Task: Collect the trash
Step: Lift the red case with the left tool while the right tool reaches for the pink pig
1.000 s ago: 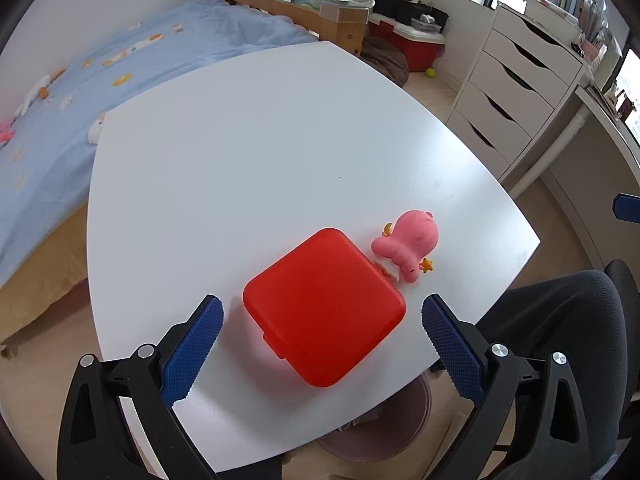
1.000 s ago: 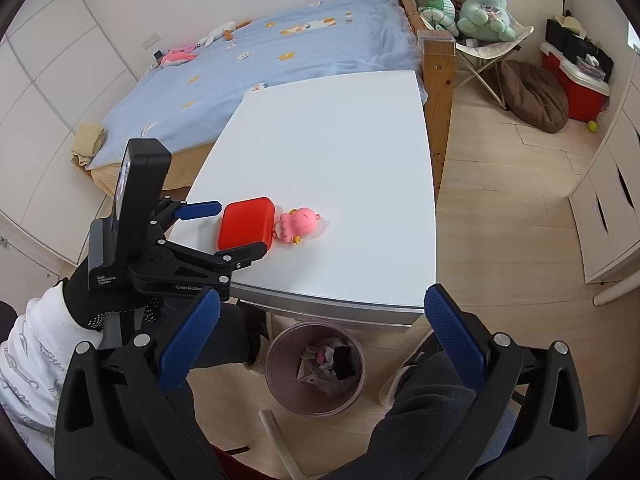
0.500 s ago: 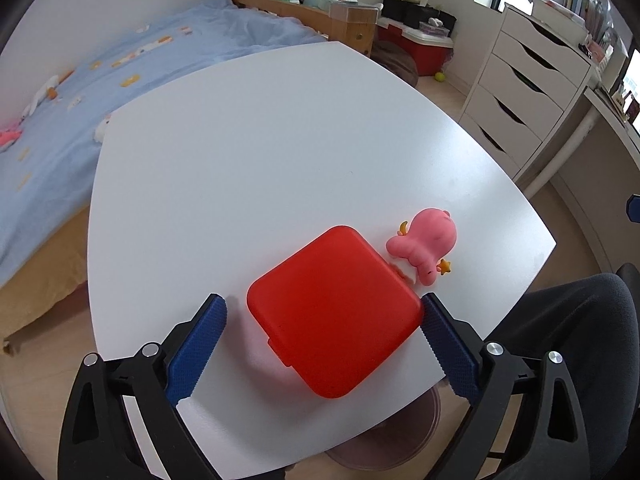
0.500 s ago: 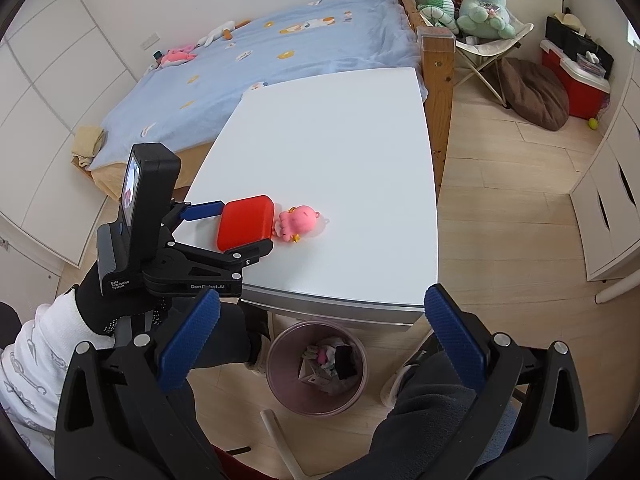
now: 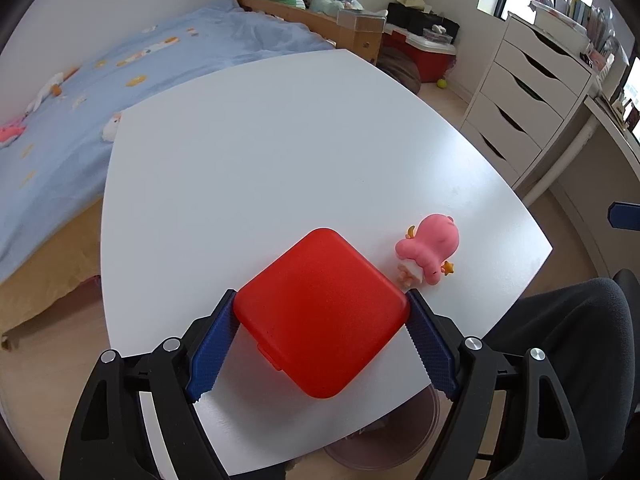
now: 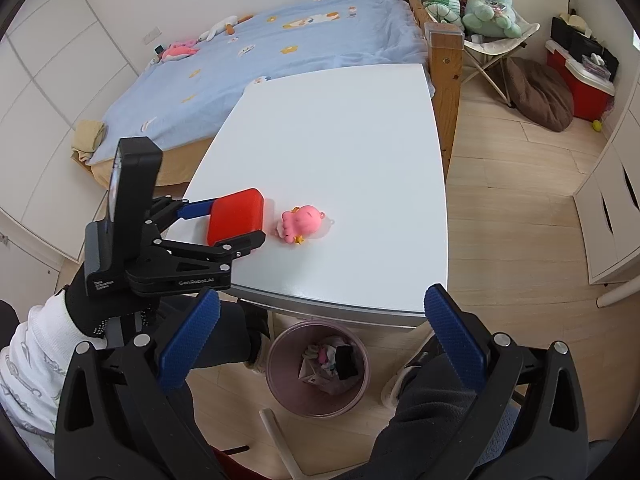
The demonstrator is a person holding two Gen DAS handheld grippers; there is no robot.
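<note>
Risk: left gripper [image 5: 322, 316] closing w/ pads at red box [image 5: 320, 312] corners near table [image 5: 280, 152] edge, could twist out; right gripper [image 6: 320, 332] spread wide, empty.

The left gripper [image 5: 320, 312] points steeply downward, its jaws closing. Both blue fingers [image 5: 212, 350] contact opposite corners of a red case [image 5: 320, 312], at 9 and 3 o'clock. A black-gloved left hand [image 6: 86, 312] with a white sleeve [image 6: 28, 364] carries it. The right gripper [image 6: 324, 336] is angled downward, fingers spread wide with nothing between them.
</note>
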